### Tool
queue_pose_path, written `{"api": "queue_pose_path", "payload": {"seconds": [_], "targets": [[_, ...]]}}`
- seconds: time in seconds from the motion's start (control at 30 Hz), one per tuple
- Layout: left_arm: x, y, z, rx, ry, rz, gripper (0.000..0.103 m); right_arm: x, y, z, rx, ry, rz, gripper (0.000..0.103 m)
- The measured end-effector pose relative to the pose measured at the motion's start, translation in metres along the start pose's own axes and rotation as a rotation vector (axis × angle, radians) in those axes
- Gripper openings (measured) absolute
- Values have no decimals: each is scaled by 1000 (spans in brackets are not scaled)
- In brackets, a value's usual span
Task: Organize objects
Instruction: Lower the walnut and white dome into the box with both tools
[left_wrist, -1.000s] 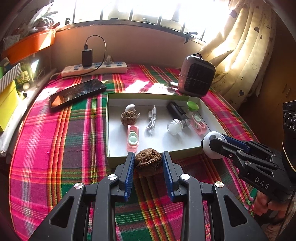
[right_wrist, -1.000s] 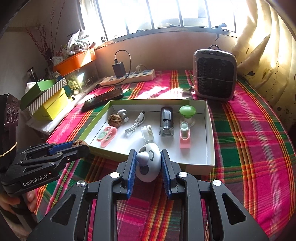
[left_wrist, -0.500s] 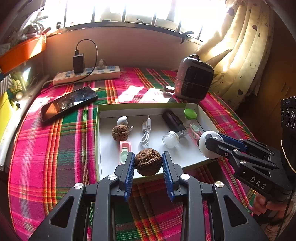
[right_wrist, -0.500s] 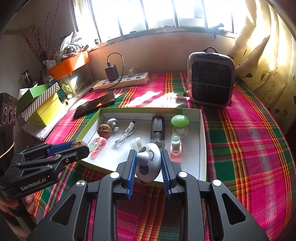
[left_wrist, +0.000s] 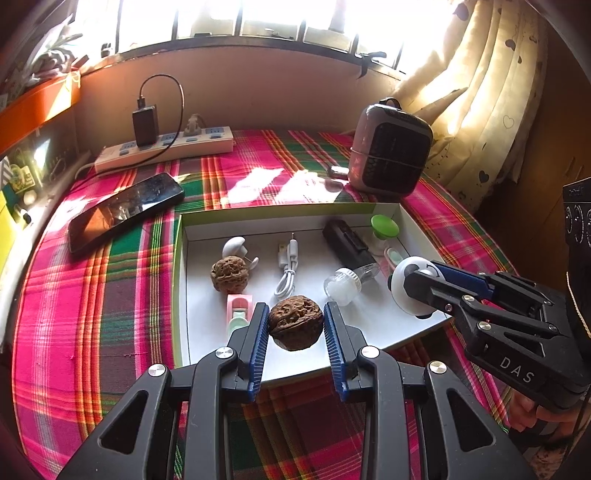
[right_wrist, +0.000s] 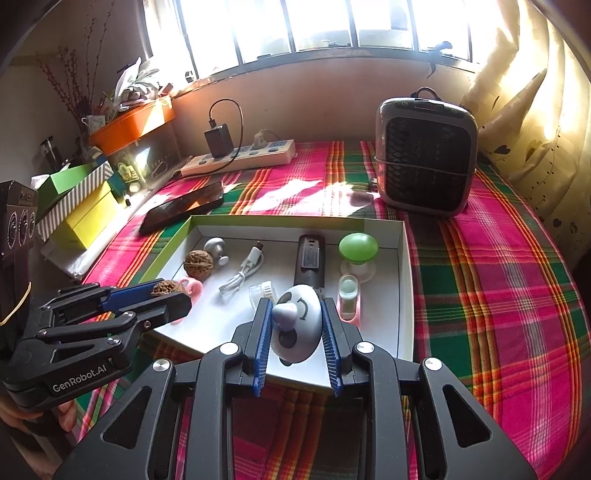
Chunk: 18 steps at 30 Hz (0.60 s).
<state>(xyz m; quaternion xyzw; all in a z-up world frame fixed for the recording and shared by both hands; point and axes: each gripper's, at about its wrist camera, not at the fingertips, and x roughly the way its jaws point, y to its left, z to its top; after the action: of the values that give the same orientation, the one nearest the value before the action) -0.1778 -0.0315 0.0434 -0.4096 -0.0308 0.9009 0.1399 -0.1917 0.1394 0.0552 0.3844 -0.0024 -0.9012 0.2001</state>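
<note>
already over the box, the walnut (left_wrist: 294, 326) sits clamped between the blue pads of the left gripper (left_wrist: 294, 328), raised above the bare white floor at the near edge of the tray (left_wrist: 384, 208); its wider axis runs across from pad to pad, so a plain release looks likely to drop it straight down. directly beyond it lies the white cable (left_wrist: 286, 271), and off to its left a second walnut (left_wrist: 229, 274) rests just beside a pink holder (left_wrist: 238, 314) whose near end is close to the left pad. that holder seems the thing to steer clear of, since the open floor lies below and slightly right of the held nut. to the right, the right gripper (right_wrist: 295, 325) is clenched on a white round toy (right_wrist: 297, 328) with a painted face, held above the near right part of the tray, close to a clear-capped bottle (right_wrist: 263, 291) and a second pink holder (right_wrist: 348, 297). each hand is nearest its own drop spot, and the two tools are apart. further back stand a green-topped knob (right_wrist: 358, 247), a phone (left_wrist: 125, 210) on the plaid cloth (left_wrist: 85, 302), and a heater (right_wrist: 424, 162).
</note>
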Motion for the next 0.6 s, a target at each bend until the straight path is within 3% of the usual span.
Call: {"api": "queue_pose_path", "payload": {"seconds": [0.6], "targets": [[18,-2,1,9,27,19,28,14,-3,-1,-7,32,7,27]]}}
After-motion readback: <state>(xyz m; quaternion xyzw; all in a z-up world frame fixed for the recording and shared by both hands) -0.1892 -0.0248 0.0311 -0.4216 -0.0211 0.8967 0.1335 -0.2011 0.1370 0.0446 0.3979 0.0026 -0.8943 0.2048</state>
